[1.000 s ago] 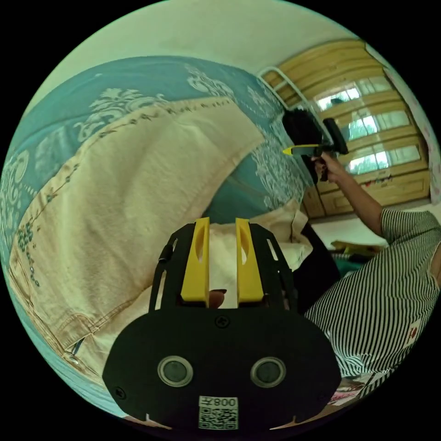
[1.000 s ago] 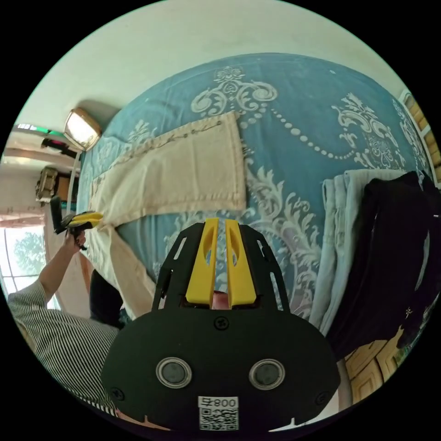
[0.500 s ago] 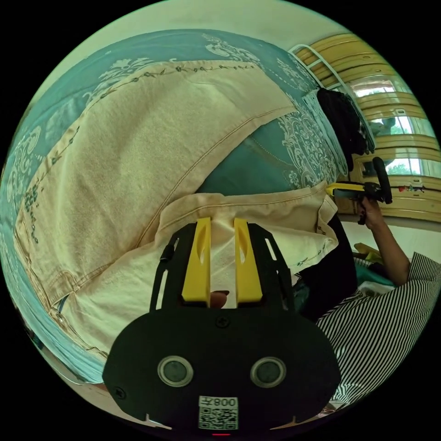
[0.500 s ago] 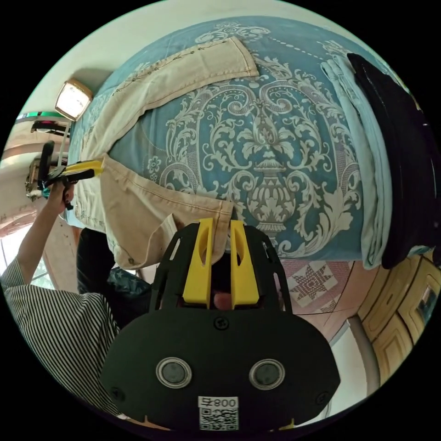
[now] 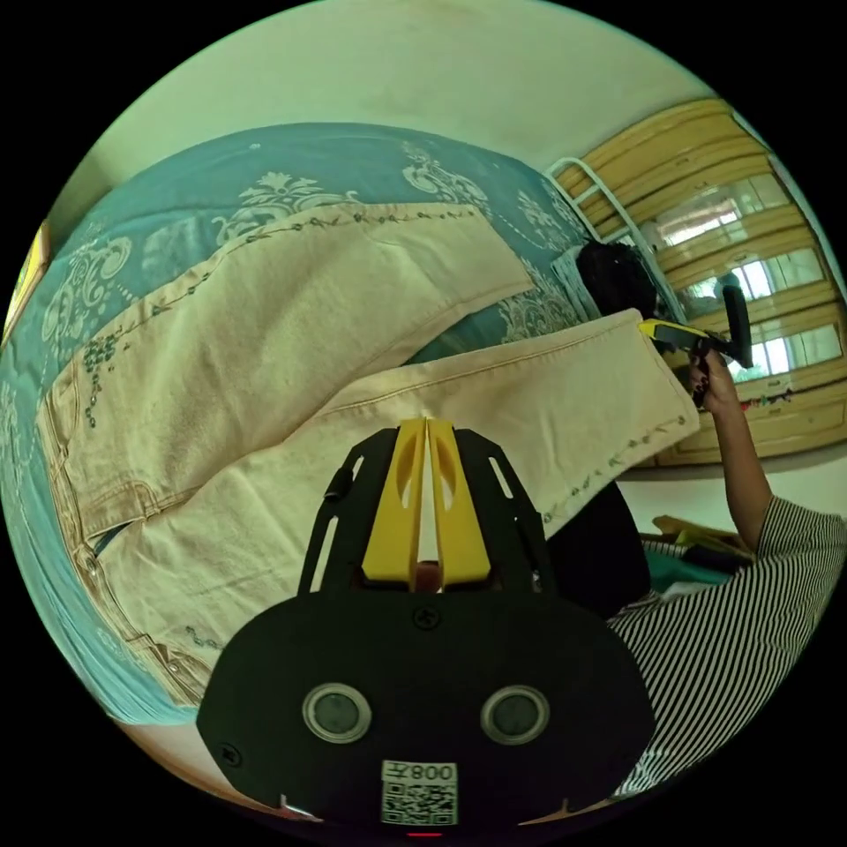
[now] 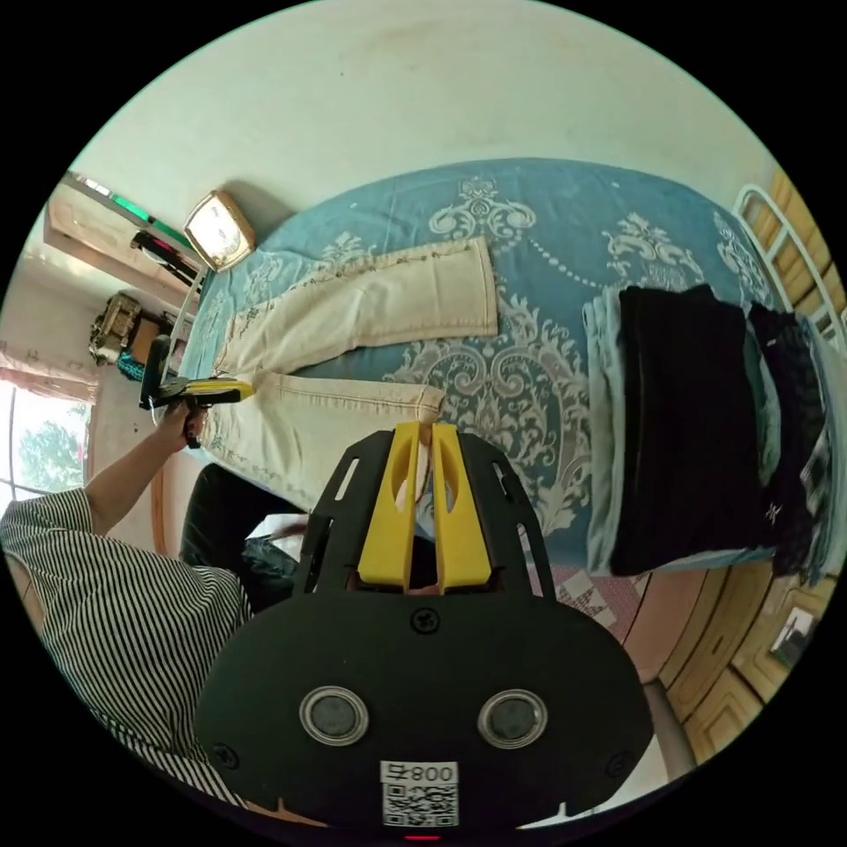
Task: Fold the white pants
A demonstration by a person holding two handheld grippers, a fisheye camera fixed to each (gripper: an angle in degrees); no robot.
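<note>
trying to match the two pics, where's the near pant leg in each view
Left gripper view: near pant leg runs from the center to the right.
Right gripper view: near pant leg lies left of center, above the jaws.
Shared landmark: blue bedspread.

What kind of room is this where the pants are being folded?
Most likely a bedroom. The white pants lie spread on a bed with a blue patterned bedspread and a white metal bed rail. Folded dark clothes are stacked at one end, and wooden cabinets line the wall.
</note>
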